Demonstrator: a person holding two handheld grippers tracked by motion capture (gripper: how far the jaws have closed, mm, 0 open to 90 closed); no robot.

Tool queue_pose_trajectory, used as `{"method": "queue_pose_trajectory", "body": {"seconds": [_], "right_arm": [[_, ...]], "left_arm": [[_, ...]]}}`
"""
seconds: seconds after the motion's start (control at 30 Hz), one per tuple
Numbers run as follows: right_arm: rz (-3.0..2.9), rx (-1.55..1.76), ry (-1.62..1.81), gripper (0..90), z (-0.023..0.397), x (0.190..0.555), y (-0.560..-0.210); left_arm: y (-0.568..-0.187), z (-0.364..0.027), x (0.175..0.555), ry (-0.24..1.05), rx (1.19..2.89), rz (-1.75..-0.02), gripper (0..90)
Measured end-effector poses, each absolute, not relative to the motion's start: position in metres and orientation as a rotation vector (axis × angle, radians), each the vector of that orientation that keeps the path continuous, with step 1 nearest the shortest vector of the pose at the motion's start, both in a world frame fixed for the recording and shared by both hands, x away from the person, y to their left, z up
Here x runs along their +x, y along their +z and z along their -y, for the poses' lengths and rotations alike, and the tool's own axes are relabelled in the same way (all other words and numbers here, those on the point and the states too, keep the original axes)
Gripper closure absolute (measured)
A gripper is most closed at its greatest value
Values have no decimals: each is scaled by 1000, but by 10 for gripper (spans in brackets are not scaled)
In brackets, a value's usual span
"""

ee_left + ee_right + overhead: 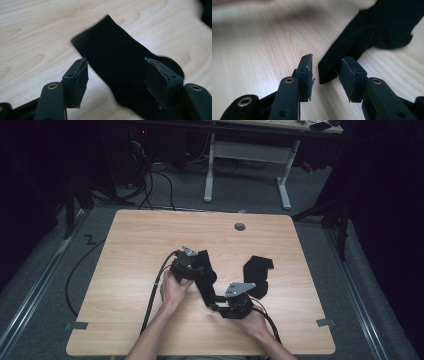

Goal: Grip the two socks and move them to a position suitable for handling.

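In the middle of the high view, a person holds the left gripper [200, 270] and the right gripper [220, 306] over a long black sock [206, 276] that lies on the wooden table [135, 245]. A second black sock [257, 266] lies a little to the right of them, folded and untouched.

In the left gripper view, the ribbed cuff end of the sock runs from the upper middle of the frame down to the lower right. The jaws stand wide apart, one on each side of the cloth, and hold nothing. In the right gripper view, the jaws are also parted with a narrower gap. The toe end of the sock comes down from the upper right and its tip sits just in front of this gap, but the pads [305, 75] do not press it yet.

I think the step in hand is to take the sock at both ends. To do it well, the right gripper should go slightly forward, so the tip is fully between the pads before closing. The left one should come lower over the cuff and pinch the whole thickness of the cloth, not only the top layer. Close slowly, then lift both ends together so the sock does not slip.
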State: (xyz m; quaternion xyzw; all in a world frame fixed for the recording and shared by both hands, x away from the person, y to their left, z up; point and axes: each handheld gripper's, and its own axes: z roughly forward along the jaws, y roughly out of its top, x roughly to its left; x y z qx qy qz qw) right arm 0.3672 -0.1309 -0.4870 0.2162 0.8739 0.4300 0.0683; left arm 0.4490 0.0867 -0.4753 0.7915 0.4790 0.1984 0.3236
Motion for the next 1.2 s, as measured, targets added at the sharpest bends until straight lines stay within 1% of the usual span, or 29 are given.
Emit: {"method": "queue_pose_trajectory", "body": {"seconds": [0.2, 0.3, 0.33, 0.37, 0.4, 0.53, 0.73, 0.77, 0.8, 0.83, 0.9, 0.97, 1.03, 1.13, 1.2], "right_arm": [[-2586, 740, 1317, 711, 135, 376, -487], [-2540, 768, 1300, 839, 134, 379, -488], [-2532, 744, 1261, 870, 132, 379, -487], [-2527, 714, 1244, 880, 129, 378, -485], [-2530, 686, 1240, 882, 127, 377, -483], [-2558, 580, 1252, 885, 115, 369, -478], [-2700, 420, 1192, 882, 92, 359, -490], [-2729, 410, 1184, 870, 89, 359, -495], [-2737, 410, 1175, 810, 88, 359, -497], [-2731, 430, 1174, 769, 88, 359, -500], [-2710, 478, 1222, 735, 93, 362, -499], [-2665, 554, 1263, 728, 100, 365, -495], [-2595, 660, 1227, 734, 107, 372, -491], [-2515, 831, 1163, 738, 113, 390, -493], [-2478, 852, 1125, 733, 112, 397, -496]], "left_arm": [[-483, -88, 451, 472, 2102, -1276, 392], [-487, -86, 453, 460, 2117, -1270, 401], [-489, -85, 455, 464, 2128, -1266, 402], [-491, -84, 456, 470, 2143, -1260, 402], [-492, -83, 457, 471, 2140, -1253, 387], [-491, -78, 462, 457, 2146, -1250, 396], [-491, -78, 470, 417, 2092, -1275, 395], [-491, -79, 470, 410, 2081, -1278, 395], [-491, -79, 470, 402, 2073, -1280, 395], [-491, -80, 470, 399, 2078, -1278, 394], [-490, -80, 467, 410, 2100, -1274, 378], [-488, -81, 460, 451, 2121, -1247, 368], [-486, -83, 452, 474, 2117, -1233, 368], [-486, -89, 438, 489, 2093, -1208, 369], [-490, -92, 430, 481, 2082, -1197, 383]]}}
